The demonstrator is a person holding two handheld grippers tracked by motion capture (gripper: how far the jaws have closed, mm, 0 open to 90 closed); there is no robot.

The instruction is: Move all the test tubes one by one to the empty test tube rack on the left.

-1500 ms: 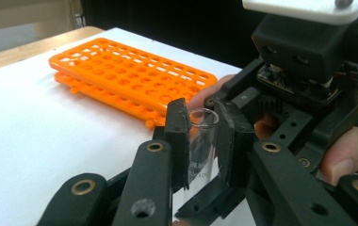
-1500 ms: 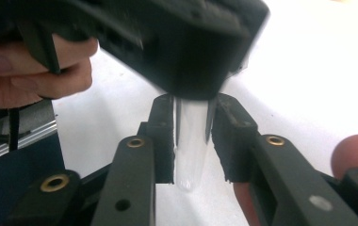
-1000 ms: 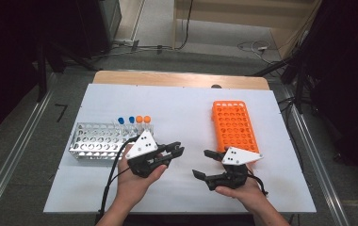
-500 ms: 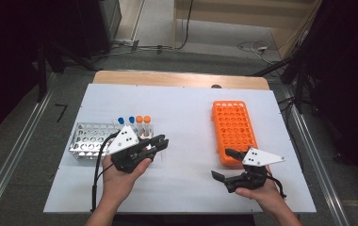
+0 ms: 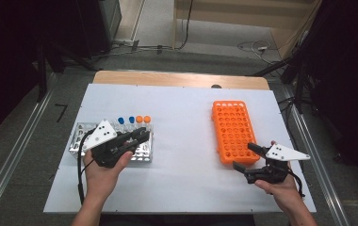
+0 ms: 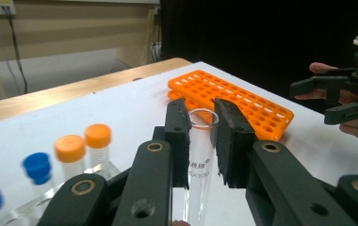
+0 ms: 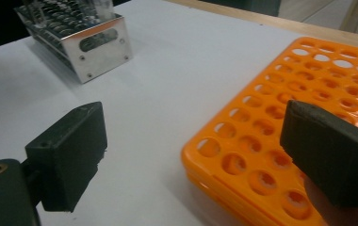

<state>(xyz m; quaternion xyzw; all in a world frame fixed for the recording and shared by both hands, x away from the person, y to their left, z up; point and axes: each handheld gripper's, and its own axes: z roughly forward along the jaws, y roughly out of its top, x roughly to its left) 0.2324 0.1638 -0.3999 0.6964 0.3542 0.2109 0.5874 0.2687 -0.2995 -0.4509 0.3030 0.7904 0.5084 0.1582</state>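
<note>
Clear glass tube (image 6: 199,155) clamped, left hand-held gripper (image 5: 139,136) shifted over metal rack (image 5: 78,141).

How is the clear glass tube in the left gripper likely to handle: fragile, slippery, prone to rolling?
The clear tube looks like thin glass, so probably fragile under hard squeezing. Its smooth wall may slip between the left gripper pads. Being round and uncapped, it would likely roll if laid on the table.

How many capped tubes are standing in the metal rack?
4: two blue-capped tubes and two orange-capped tubes, in one row along the far edge of the metal rack. The left tool may hide others.
</note>
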